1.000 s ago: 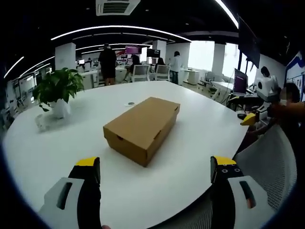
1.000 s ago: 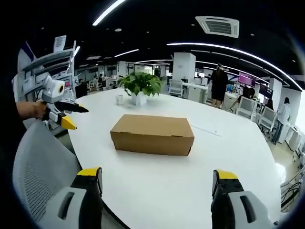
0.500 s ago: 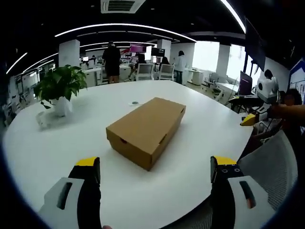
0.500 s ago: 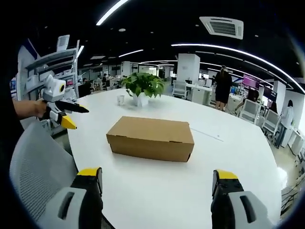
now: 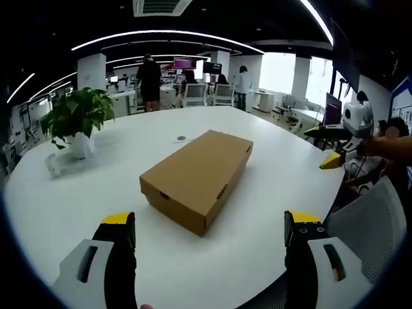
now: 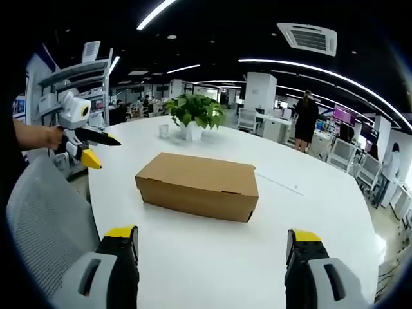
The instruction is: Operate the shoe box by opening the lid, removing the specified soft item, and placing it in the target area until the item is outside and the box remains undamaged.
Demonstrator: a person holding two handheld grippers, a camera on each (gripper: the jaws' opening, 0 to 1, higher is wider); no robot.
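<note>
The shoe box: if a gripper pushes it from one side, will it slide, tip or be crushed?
The shoe box lies low and flat on the smooth white table, so it would probably slide, not tip. Its thin brown cardboard walls look likely to dent under a hard squeeze. The lid is closed, so its weight cannot be judged.

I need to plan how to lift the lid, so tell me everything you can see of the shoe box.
The shoe box is plain brown cardboard, long and low, with no print visible. Its lid is shut and sits flush, with a small notch at the lid's edge on the near end and another on the long side in the left gripper view. It lies flat on the white table, angled to both views, and looks undamaged. Nothing touches it but the table; both grippers are off it, jaws apart.
</note>
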